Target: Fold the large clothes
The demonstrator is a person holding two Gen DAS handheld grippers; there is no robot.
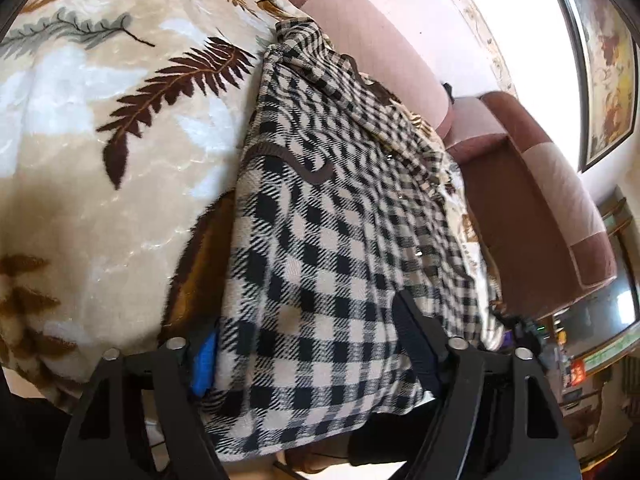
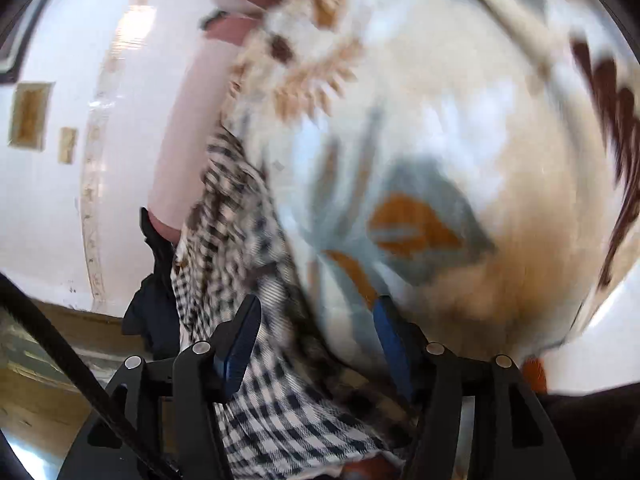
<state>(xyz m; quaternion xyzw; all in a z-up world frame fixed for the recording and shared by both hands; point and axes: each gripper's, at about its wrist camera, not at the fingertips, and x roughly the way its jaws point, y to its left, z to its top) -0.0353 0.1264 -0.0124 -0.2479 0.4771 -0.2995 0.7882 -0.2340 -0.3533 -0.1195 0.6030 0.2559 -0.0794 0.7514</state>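
A large black-and-cream checked garment (image 1: 320,208) with brown trim lies stretched along a leaf-print blanket (image 1: 120,128). Its near end drapes over the edge toward me. My left gripper (image 1: 308,320) stands wide open astride this near end. The cloth lies between its fingers (image 1: 416,340) and partly covers the blue pad on the left, but the pads do not press it. In the blurred right wrist view, the same checked garment (image 2: 240,240) runs down between the blue-padded fingers (image 2: 240,340) of my right gripper (image 2: 316,306). These are also apart, with loose cloth between them.
The blanket (image 2: 440,140) covers a wide soft surface. A pink-and-brown sofa (image 1: 520,184) runs along the garment's far side, with a framed picture (image 1: 608,64) on the wall above. A dark cloth (image 2: 152,312) hangs at the left beside a white wall (image 2: 52,208).
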